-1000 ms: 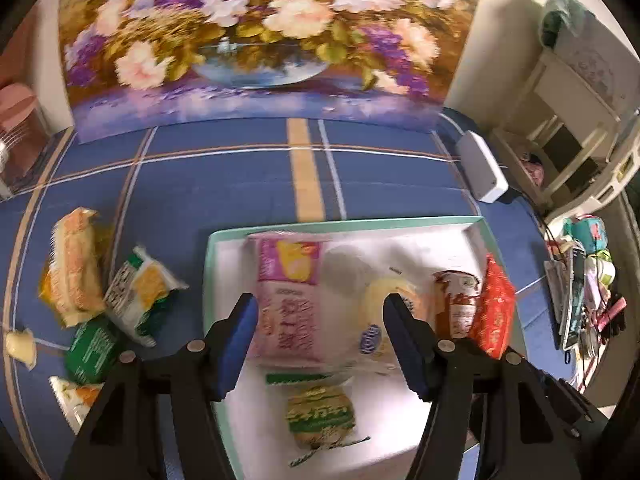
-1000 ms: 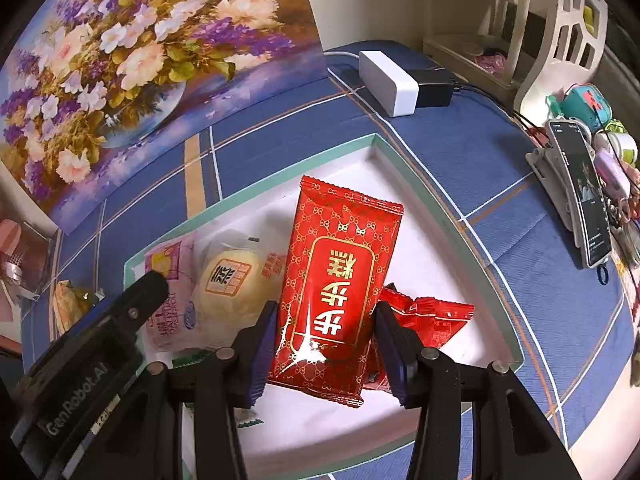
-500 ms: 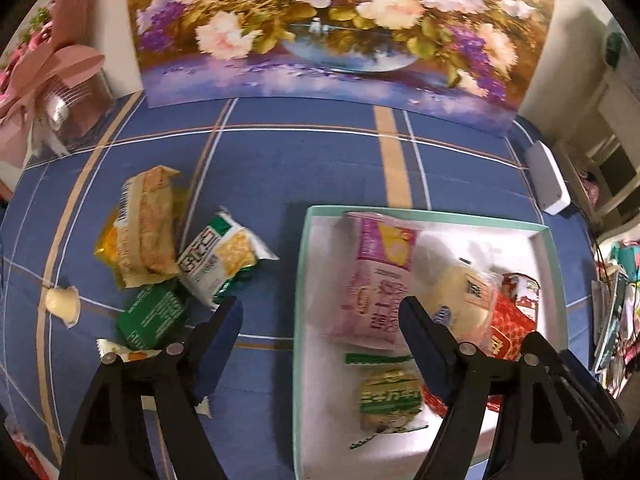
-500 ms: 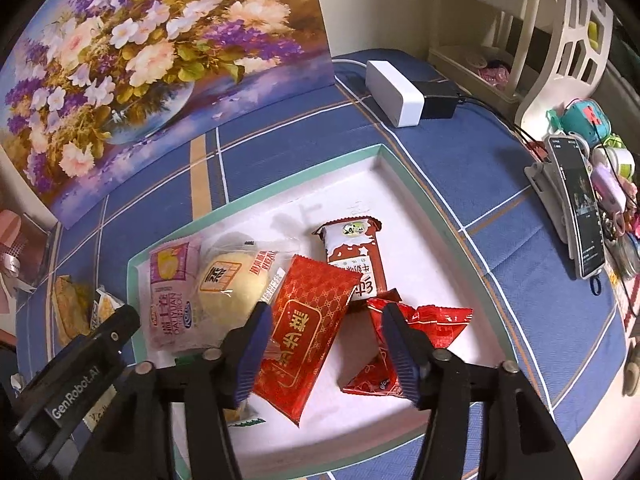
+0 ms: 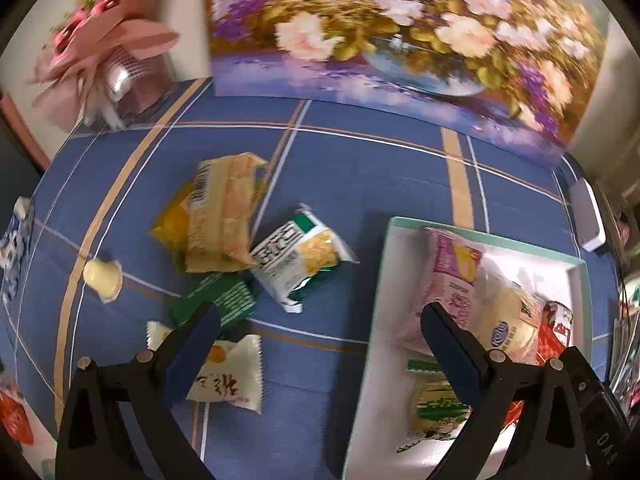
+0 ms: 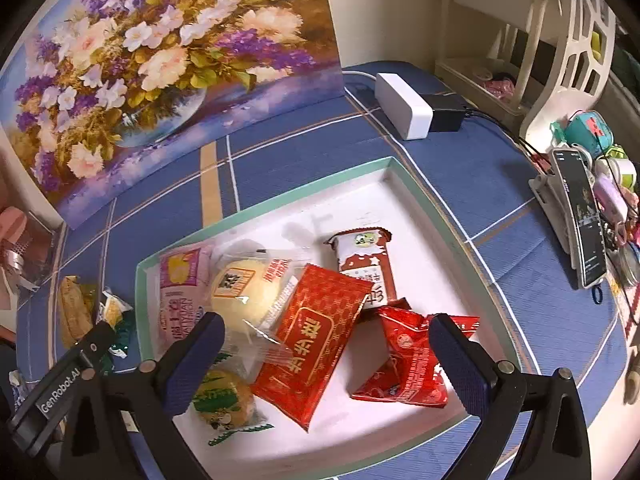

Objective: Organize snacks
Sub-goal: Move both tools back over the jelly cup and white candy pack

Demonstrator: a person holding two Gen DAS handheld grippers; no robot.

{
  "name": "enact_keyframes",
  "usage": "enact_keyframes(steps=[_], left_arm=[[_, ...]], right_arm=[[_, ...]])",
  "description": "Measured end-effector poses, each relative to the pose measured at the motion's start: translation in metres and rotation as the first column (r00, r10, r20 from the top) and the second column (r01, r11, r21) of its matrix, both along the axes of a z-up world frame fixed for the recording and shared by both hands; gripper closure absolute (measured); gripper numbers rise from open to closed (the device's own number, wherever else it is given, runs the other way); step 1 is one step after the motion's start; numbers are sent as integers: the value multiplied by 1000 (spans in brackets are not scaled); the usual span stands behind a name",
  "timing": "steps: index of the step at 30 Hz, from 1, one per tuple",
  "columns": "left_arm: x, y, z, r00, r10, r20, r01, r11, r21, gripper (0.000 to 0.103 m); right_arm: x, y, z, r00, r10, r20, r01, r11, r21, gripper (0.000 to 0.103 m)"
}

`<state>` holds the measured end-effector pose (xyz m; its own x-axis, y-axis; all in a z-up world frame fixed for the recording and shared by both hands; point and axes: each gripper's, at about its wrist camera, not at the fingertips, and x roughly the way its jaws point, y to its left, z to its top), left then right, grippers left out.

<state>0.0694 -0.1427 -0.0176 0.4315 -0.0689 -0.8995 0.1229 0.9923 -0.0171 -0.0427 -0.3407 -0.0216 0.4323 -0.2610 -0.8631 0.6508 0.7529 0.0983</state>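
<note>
A white tray with a teal rim [image 6: 404, 176] [image 5: 384, 264] holds several snacks: a pink packet [image 6: 180, 292], a round yellow bun [image 6: 240, 292], a flat red packet [image 6: 316, 336], a brown-and-white bar [image 6: 366, 268], a crumpled red packet [image 6: 412, 360] and a green-printed cake [image 6: 224, 400]. My right gripper [image 6: 328, 356] is open and empty above them. My left gripper [image 5: 316, 344] is open and empty over the cloth left of the tray. Loose snacks lie there: a yellow packet [image 5: 220, 216], a green-and-white packet [image 5: 300, 256], a dark green packet [image 5: 224, 300], a white packet [image 5: 228, 376] and a small pale candy [image 5: 102, 276].
A flower painting [image 6: 160, 60] stands at the back of the blue checked tablecloth [image 5: 360, 168]. A white power box [image 6: 404, 100] with a black plug lies back right. A phone on a stand [image 6: 580, 216] and trinkets line the right edge. A pink-bowed gift box [image 5: 112, 52] stands back left.
My right gripper let go of the flat red packet, which now lies in the tray, and drew back. My left gripper swung left from over the tray toward the loose snacks.
</note>
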Motion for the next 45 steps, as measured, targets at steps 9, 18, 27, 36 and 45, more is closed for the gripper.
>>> enact_keyframes(steps=[9,18,27,36,45], left_arm=[[3,44,0,993,113,-15,-114,992,-48,3],[9,91,16,984,176,26,-172,978,-117,3],[7,137,21,964,256,69,-241,956,-168,3],[9,178,12,959,284,18,-277,945,-177,3],[9,227,28,928,356,113,-333,925,-183,3]], right_arm=[[2,16,10,996,33,85,-33,999,2,0],[16,51,20,977,143,160,-140,990,-28,0],[32,82,18,961,198,194,-207,978,28,0],[54,120,13,947,286,146,-294,955,34,0],[72,171,11,912,379,159,-383,924,-8,0]])
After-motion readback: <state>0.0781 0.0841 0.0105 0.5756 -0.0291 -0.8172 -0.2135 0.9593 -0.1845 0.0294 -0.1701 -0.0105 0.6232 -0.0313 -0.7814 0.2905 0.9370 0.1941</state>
